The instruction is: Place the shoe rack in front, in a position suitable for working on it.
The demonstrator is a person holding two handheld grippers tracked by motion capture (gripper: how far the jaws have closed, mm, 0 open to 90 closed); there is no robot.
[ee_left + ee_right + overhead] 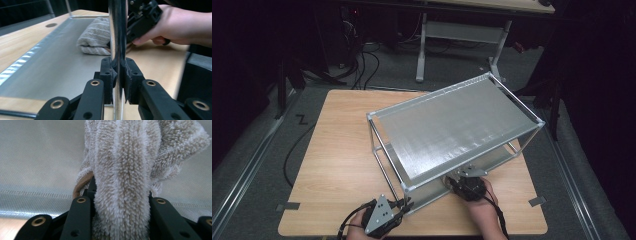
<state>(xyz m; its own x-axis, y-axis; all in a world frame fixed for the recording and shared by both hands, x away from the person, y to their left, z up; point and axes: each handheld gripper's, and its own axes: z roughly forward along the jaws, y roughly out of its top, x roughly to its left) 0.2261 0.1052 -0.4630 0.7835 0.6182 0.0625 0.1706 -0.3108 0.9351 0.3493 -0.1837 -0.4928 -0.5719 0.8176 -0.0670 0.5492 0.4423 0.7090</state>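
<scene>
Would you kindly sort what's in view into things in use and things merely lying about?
In use:
- metal shelf rack, its post clamped by left claw
- folded towel, gripped by right claw

Lying about:
- floor cables
- tape pieces on table

Wooden table, light-toned, set on grey floor with cables trailing at the left. Bears a two-tier metal shelf rack, standing skewed across the right half, near corner post close to the front edge. Two grey tape strips on the tabletop, one at the front left corner, one at the front right. Lower shelf of the rack carries a folded beige towel, lying near its front edge. Left portion of the tabletop bare wood.
</scene>
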